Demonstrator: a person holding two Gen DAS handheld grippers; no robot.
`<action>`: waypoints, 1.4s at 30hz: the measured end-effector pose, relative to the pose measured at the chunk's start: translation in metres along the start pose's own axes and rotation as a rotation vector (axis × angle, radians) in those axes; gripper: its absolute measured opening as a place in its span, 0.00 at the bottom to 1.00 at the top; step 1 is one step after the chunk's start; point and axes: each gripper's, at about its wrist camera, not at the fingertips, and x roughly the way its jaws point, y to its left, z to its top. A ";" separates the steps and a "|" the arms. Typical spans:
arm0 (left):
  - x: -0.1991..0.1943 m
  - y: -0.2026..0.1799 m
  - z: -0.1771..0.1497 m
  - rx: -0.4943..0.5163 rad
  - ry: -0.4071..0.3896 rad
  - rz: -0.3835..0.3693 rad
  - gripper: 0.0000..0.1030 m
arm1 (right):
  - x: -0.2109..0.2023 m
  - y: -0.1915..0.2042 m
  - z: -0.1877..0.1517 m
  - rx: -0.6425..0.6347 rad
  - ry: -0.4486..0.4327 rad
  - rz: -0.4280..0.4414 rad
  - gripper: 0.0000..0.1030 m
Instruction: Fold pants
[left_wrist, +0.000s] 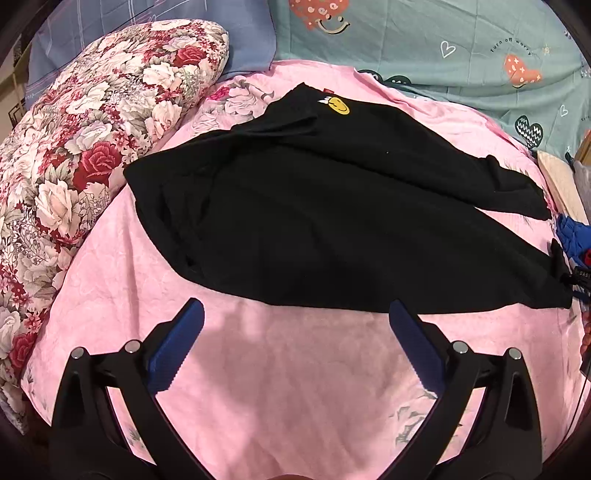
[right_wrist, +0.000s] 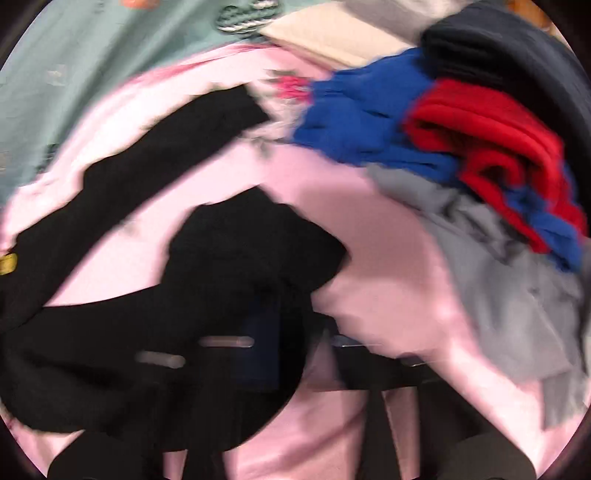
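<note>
One pair of black pants (left_wrist: 325, 206) lies spread across a pink sheet (left_wrist: 280, 373), waist end to the left, its two legs running off to the right and parting into a narrow V. One yellow smiley patch (left_wrist: 339, 105) sits on the far leg, with a small red tag just beside it at the fabric's edge. One floral quilt (left_wrist: 85, 158) is bunched along the left of the pink sheet, touching it, and a teal sheet printed with hearts (left_wrist: 461, 55) lies behind. The left gripper (left_wrist: 295, 314) hangs over bare pink cloth just short of the pants' near edge, its two blue-padded fingers (left_wrist: 177, 347) spread wide and holding nothing. The right wrist view is heavily blurred: the right gripper (right_wrist: 291, 325) is low among the black fabric at the end of one leg, and whether its jaws are clamped on the cloth cannot be told. To its right a heap of clothes rests on the pink sheet: one blue garment (right_wrist: 365, 122), one red (right_wrist: 491, 136), one grey (right_wrist: 517, 288) and one dark piece (right_wrist: 491, 48) on top
</note>
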 end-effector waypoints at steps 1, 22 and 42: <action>0.000 -0.002 0.000 0.006 0.001 0.003 0.98 | -0.005 -0.003 -0.001 -0.005 -0.025 -0.004 0.10; -0.008 0.088 0.015 -0.157 -0.010 0.170 0.98 | -0.080 0.083 -0.046 -0.146 -0.137 0.195 0.57; 0.082 0.138 0.086 -0.228 0.064 0.117 0.40 | -0.097 0.158 -0.081 -0.289 -0.145 0.249 0.67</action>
